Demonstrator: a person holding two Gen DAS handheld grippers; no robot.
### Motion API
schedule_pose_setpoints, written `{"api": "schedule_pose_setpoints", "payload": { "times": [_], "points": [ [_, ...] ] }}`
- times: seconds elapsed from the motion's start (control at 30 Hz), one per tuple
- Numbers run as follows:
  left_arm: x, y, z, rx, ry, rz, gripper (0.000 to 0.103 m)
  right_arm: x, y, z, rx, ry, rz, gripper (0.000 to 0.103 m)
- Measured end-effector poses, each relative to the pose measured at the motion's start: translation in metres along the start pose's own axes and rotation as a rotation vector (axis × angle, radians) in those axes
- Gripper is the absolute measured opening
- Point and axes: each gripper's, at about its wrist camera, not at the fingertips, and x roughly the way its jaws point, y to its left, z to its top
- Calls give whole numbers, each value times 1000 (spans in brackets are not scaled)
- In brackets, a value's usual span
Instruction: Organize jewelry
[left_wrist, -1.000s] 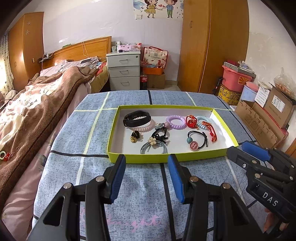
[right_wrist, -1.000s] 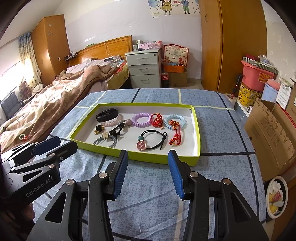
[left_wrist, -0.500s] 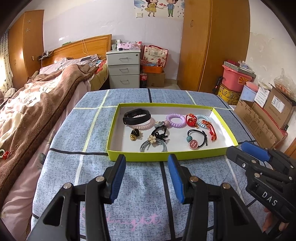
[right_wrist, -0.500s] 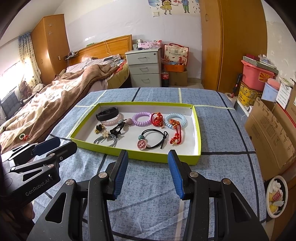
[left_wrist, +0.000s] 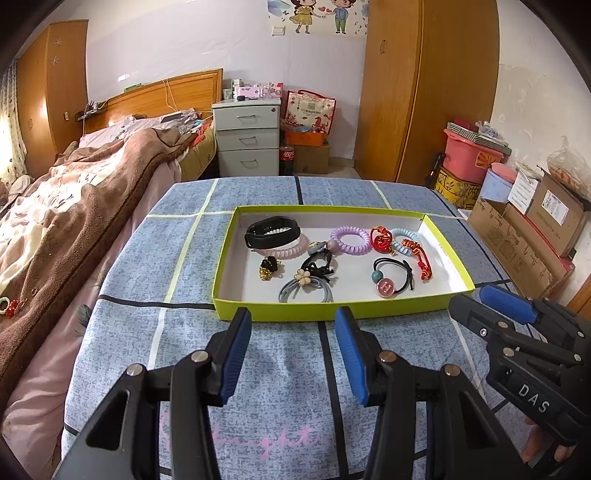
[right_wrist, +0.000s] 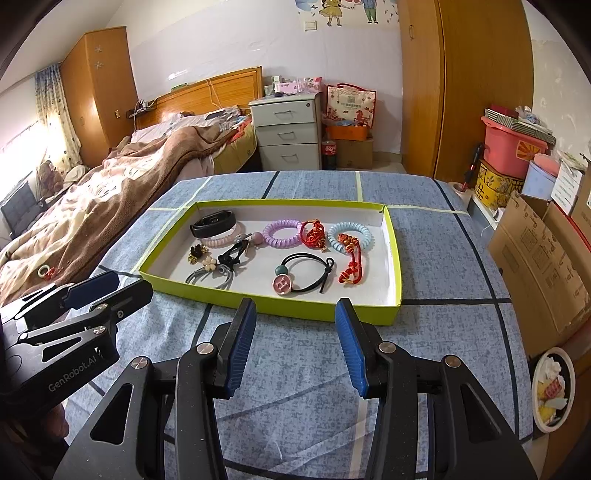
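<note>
- While both tools hovered short of the tray, the left gripper had its blue pads spread, nothing between them.
- Right gripper likewise spread and empty, just beside the left one over the blue checked tablecloth.
- Lime-green tray sat on the cloth just past the fingertips, all the jewelry inside it.
- Near row in tray: grey hair tie with cream flower, black hair tie with pink "H" charm.
- Mid: gold-and-black clip, black bow tie, red knotted cord.
- Far row: black wristband lying on a pink coil tie, purple coil tie, red knot charm, light-blue coil tie.
- Beyond the table: bed with brown blanket on the left, grey drawer unit, wooden wardrobe on the right.
</note>
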Motion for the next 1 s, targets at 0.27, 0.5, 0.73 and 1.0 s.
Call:
{"api": "schedule_pose_setpoints", "payload": {
  "times": [0.27,0.5,0.73,1.0],
  "points": [
    [1,2,-1,-2,1,0,49,0,0,0,0,-1,1,46],
    [1,2,-1,-2,3,1,49,0,0,0,0,0,0,46],
    [1,2,-2,-1,5,0,49,0,0,0,0,0,1,46],
    [1,1,-2,-3,9,-7,49,0,0,0,0,-1,1,46]
  ]
}}
